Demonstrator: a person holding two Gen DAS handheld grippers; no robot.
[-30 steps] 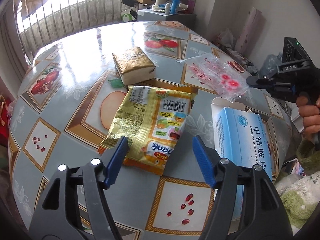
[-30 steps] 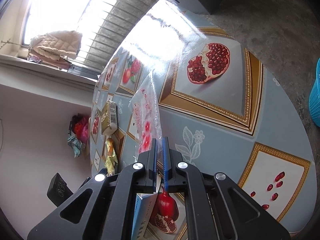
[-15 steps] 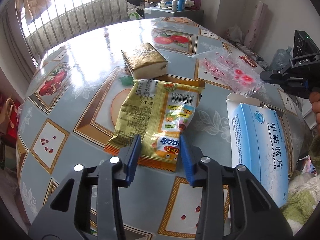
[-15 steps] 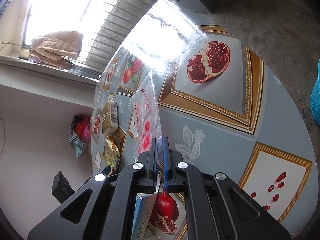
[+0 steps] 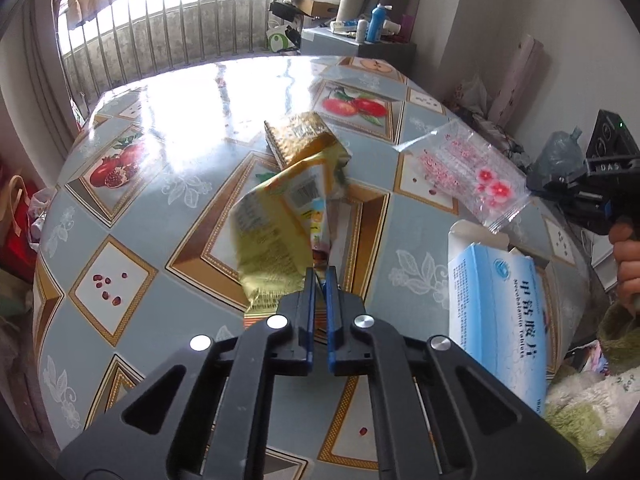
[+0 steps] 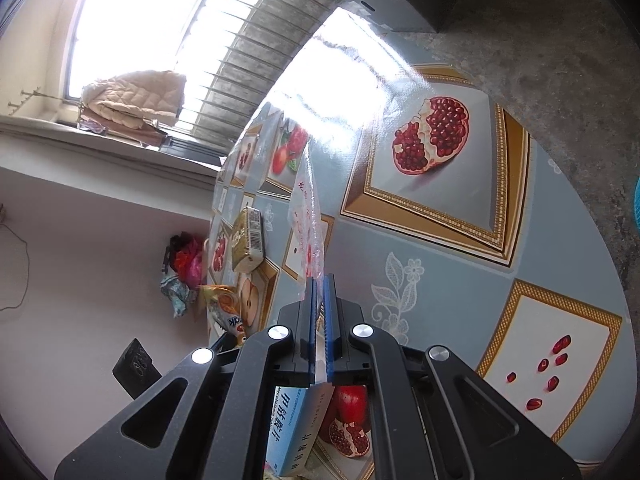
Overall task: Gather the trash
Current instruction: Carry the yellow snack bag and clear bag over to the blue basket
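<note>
Pinching yellow snack wrapper (image 5: 280, 236), barcode and "ok" letters legible, left gripper (image 5: 319, 276) lifts it off table (image 5: 120, 216). Right gripper (image 6: 319, 284) clamped on clear flower-print bag (image 6: 308, 216). Blue box (image 5: 504, 320) reads "Mecobalamin Tablets".

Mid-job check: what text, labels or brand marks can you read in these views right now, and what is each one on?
"DAS": on the black body of the right gripper, seen from the left wrist.
"ok": letters on the yellow snack wrapper; the rest is hidden.
Barcode on the same wrapper: digits too small.
Blue medicine box: Chinese characters and one Latin line, too blurred to read reliably.
Gold packet: print illegible.
</note>
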